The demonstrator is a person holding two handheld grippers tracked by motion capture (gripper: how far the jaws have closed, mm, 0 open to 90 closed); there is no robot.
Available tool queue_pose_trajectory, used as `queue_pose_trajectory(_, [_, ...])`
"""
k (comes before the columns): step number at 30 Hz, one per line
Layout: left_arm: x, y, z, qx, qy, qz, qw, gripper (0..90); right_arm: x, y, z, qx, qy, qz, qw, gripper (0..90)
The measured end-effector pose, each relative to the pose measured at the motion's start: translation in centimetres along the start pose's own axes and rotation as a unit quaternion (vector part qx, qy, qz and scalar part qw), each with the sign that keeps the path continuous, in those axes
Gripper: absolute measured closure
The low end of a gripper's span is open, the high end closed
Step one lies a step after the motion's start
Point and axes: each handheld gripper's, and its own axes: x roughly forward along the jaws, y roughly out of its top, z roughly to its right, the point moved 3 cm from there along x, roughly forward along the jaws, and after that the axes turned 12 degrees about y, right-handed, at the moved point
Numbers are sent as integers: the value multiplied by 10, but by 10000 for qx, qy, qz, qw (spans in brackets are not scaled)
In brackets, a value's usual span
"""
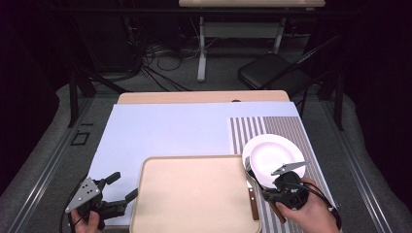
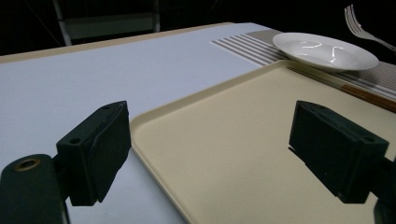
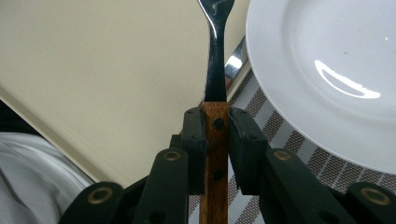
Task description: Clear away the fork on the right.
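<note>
Beside round plate, claw clamping wooden-handled fork

Your wooden table is covered by a pale blue sheet. On that sheet lie a beige tray at the near edge and a striped placemat to the right, just beside the tray.

Right hand-held gripper clamps fork beside plate.
</note>
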Motion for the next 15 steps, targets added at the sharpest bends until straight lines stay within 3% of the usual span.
queue_pose_trajectory(15, [1,0,0,20,-13,-12,10000,132,26,14,-14,194,293,110,9993,775])
